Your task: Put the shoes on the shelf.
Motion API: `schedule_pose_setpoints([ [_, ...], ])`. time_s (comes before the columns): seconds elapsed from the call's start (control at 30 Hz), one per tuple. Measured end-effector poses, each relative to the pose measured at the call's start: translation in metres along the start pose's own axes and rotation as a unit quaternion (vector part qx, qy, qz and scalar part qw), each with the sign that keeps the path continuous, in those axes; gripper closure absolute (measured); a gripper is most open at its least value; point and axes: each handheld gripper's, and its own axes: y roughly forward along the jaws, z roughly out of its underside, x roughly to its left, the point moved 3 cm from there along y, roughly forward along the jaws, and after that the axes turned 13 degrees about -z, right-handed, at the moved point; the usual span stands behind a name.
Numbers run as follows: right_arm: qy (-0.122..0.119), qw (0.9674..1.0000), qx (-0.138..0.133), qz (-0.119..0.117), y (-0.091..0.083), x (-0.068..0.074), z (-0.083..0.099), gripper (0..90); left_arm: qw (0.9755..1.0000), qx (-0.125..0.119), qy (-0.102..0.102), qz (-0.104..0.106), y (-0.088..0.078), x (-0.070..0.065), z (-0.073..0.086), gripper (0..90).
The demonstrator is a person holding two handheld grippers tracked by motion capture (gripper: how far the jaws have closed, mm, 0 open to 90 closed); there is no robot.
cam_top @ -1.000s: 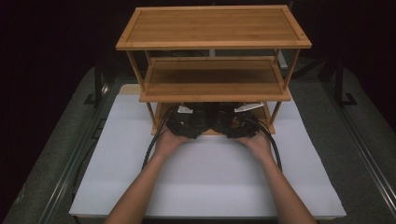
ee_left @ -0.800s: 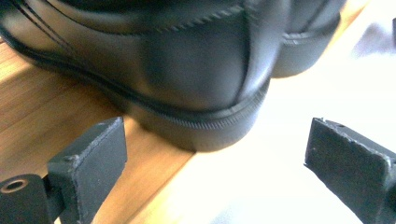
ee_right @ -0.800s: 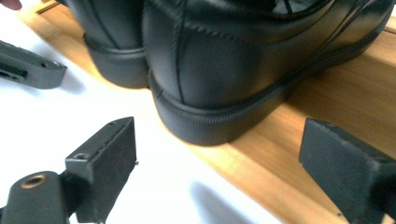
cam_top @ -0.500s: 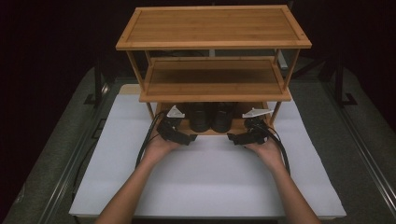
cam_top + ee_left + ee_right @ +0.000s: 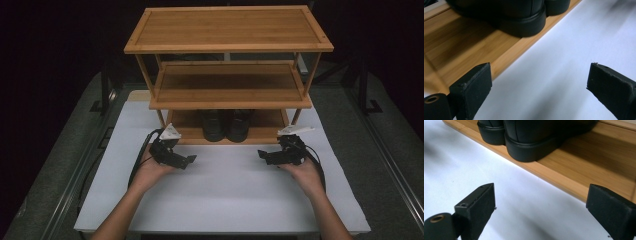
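A pair of black shoes stands side by side on the bottom shelf of a three-tier bamboo rack. My left gripper hovers over the white mat in front of the rack's left half, open, with nothing between its jaws. My right gripper mirrors it on the right; its jaws have just been opening and are empty. The left gripper view has a shoe's heel on the shelf beyond the open left gripper. The right gripper view has the shoes past the open right gripper.
The rack stands at the far end of a white mat on a grey table. Its middle shelf and top shelf are bare. Black cables trail from both grippers along the person's wrists.
Both hands have drawn back from the shoes under the rack, toward the near side and apart. The shoes stay on the bottom shelf.
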Motion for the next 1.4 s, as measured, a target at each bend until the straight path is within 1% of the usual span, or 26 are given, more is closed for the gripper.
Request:
schedule_pose_setpoints([
  [0.03, 0.004, 1.0, -0.001, 0.0, -0.003, 0.0, 0.002, 8.3, 1.0, -0.001, 0.001, -0.003, -0.003, 0.001, 0.004, 5.5],
  [0.17, 0.005, 1.0, -0.003, 0.001, -0.014, 0.0, 0.013, 8.3, 0.9998, 0.003, 0.006, -0.017, -0.016, 0.006, 0.019, 5.5],
  [0.23, 0.006, 1.0, -0.004, 0.001, -0.021, 0.0, 0.019, 8.3, 0.9998, 0.0, 0.001, -0.019, -0.022, 0.008, 0.025, 5.5],
  [0.37, 0.009, 0.9999, -0.005, 0.005, -0.032, 0.0, 0.03, 8.3, 0.9996, 0.0, -0.004, -0.026, -0.037, 0.013, 0.041, 5.5],
  [0.63, 0.021, 0.9996, -0.005, 0.015, -0.055, -0.006, 0.056, 8.3, 0.9987, 0.009, -0.007, -0.049, -0.064, 0.022, 0.07, 5.5],
  [0.77, 0.027, 0.9994, -0.004, 0.02, -0.065, -0.007, 0.068, 8.3, 0.9982, 0.012, -0.016, -0.057, -0.074, 0.026, 0.086, 5.5],
  [0.93, 0.03, 0.9992, 0.004, 0.025, -0.074, -0.008, 0.084, 8.3, 0.9972, 0.022, -0.02, -0.069, -0.085, 0.029, 0.103, 5.5],
  [1.07, 0.032, 0.999, 0.011, 0.029, -0.078, -0.008, 0.094, 8.3, 0.9967, 0.027, -0.026, -0.072, -0.091, 0.03, 0.114, 5.5],
  [1.13, 0.03, 0.9989, 0.014, 0.032, -0.081, -0.009, 0.1, 8.3, 0.9964, 0.033, -0.026, -0.074, -0.092, 0.03, 0.119, 5.5],
  [1.3, 0.036, 0.9984, 0.021, 0.037, -0.084, -0.01, 0.111, 8.3, 0.9958, 0.042, -0.035, -0.073, -0.093, 0.029, 0.133, 5.5],
  [1.33, 0.035, 0.9983, 0.022, 0.04, -0.084, -0.011, 0.112, 8.3, 0.9955, 0.045, -0.035, -0.076, -0.094, 0.028, 0.137, 5.5],
  [1.4, 0.037, 0.9981, 0.028, 0.041, -0.084, -0.012, 0.115, 8.2, 0.9955, 0.048, -0.035, -0.074, -0.094, 0.027, 0.141, 5.5],
])
